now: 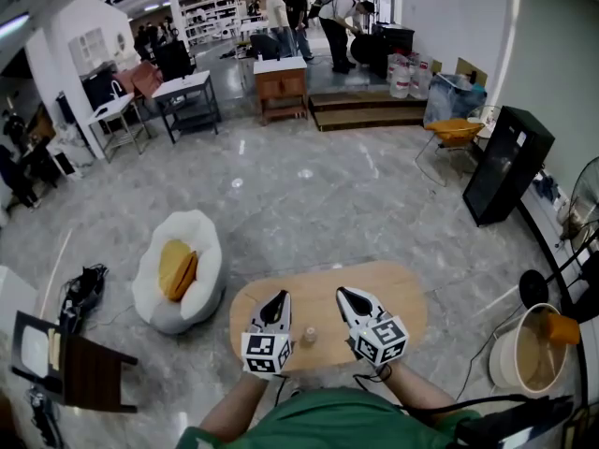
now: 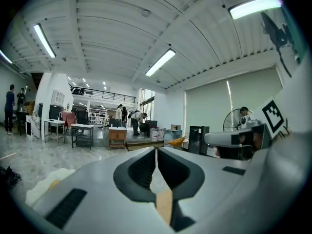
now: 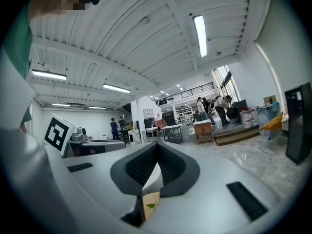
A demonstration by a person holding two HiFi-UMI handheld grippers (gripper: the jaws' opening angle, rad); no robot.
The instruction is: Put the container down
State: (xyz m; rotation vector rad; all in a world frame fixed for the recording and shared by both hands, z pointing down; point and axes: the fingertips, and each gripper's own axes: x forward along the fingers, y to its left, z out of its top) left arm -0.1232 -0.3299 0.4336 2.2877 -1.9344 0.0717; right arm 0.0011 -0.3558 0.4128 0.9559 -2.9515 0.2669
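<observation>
Flanking container [image 1: 309, 336] on table [image 1: 412, 307] — left gripper [image 1: 280, 296], right gripper [image 1: 343, 293], closed

We held a white two-jaw tool in each hand, low in front of our chest, both pointing away from us and roughly level. The left gripper [image 1: 280, 297] had its dark ribbed jaws pressed together at the tips, with nothing between them. The right gripper [image 1: 343, 294] was closed the same way and was also empty. The two sat side by side but apart. Our bare left forearm [image 1: 227, 417] and right forearm [image 1: 423, 393] angled in behind them.
</observation>
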